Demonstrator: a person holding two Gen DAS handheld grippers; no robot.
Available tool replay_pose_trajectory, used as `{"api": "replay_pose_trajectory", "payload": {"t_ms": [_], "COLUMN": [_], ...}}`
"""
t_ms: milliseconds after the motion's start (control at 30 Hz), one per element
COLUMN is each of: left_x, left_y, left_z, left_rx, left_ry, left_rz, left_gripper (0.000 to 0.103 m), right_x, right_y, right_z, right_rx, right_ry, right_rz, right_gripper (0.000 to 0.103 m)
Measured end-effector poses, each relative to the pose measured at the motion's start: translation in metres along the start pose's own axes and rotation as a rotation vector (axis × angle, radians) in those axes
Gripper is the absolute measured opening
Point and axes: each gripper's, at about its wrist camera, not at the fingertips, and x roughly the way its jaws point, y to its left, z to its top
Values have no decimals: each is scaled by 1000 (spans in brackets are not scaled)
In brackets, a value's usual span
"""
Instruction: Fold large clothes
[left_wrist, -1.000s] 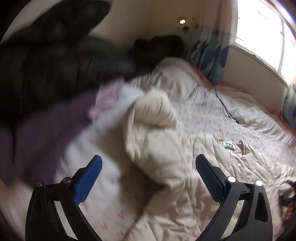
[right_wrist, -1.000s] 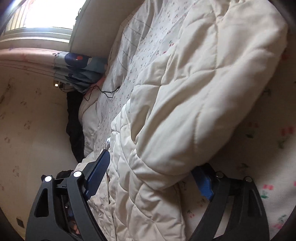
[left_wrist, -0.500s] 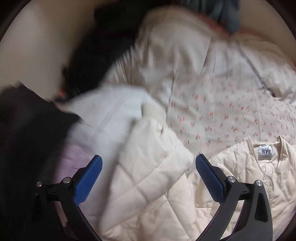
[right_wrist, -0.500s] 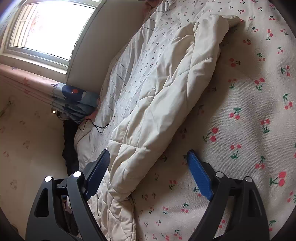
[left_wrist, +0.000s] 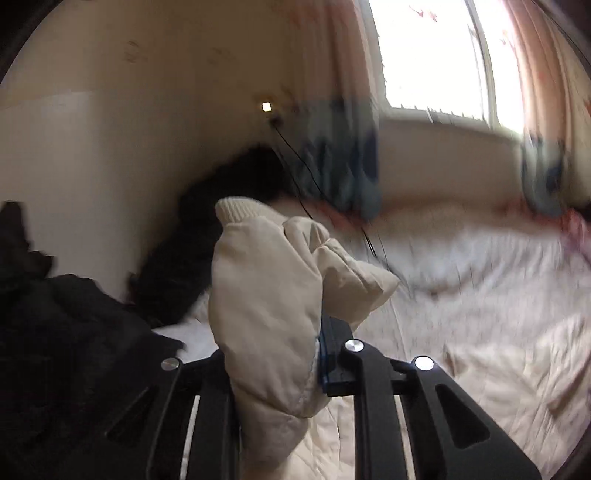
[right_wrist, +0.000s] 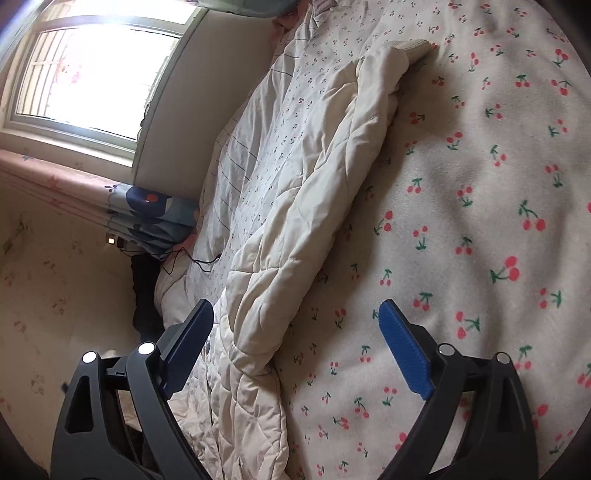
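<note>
A cream quilted jacket lies on the bed. My left gripper is closing its jaws on one jacket sleeve, which is pinched between them and held up off the bed, its ribbed cuff on top. The left pad is hidden by the cloth. In the right wrist view the other sleeve lies stretched out on the cherry-print sheet, its cuff at the far end. My right gripper hovers low over the near end of this sleeve; its jaws are opening, and neither pad presses on the cloth.
A pile of black clothes lies at the left, and a dark garment sits against the wall. A black cable runs from the wall onto the bed. A window and patterned curtain stand behind. A pale quilt lies beside the jacket.
My left gripper has shut on the jacket sleeve and lifted it, and its view has swung up to the window. My right gripper has drawn back from the other sleeve and spread slightly wider.
</note>
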Motion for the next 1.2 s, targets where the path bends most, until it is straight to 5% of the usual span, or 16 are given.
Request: {"api": "replay_pose_trajectory", "payload": {"t_ms": [67, 100, 167, 200, 267, 333, 467, 600, 733, 800, 1000, 1200], "left_x": [-48, -64, -80, -86, -106, -139, -191, -209, -167, -131, -53, -66], "left_y": [49, 76, 124, 154, 204, 226, 220, 155, 61, 31, 7, 5], "left_z": [8, 8, 10, 13, 13, 13, 9, -32, -109, -145, -213, -220], "left_rx": [-137, -191, -217, -249, -343, -371, -351, -239, -131, -91, -200, -211], "left_ry": [-125, -146, -140, -80, 3, -25, -52, -26, 153, 254, 478, 434], "left_rz": [227, 381, 606, 669, 677, 722, 641, 422, 123, 54, 69, 63], "left_gripper": [39, 58, 72, 72, 72, 73, 78, 86, 87, 87, 87, 87], "right_x": [-5, -6, -8, -9, -9, -11, -11, -8, -6, -1, 25, 61], "right_y": [-2, -3, -4, -4, -3, -1, 5, 5, -9, -24, -43, -38], "right_z": [-5, -7, -10, -11, -13, -15, -13, -1, 21, 37, 85, 130], "right_rx": [6, 13, 22, 25, 24, 22, 21, 23, 53, 102, 144, 119], "right_ry": [11, 17, 27, 35, 53, 63, 70, 52, -1, -29, -95, -103], "right_rz": [-5, -7, -15, -18, -25, -23, -8, 11, 39, 59, 85, 79], "right_gripper": [88, 88, 88, 88, 88, 89, 89, 91, 93, 93, 94, 93]}}
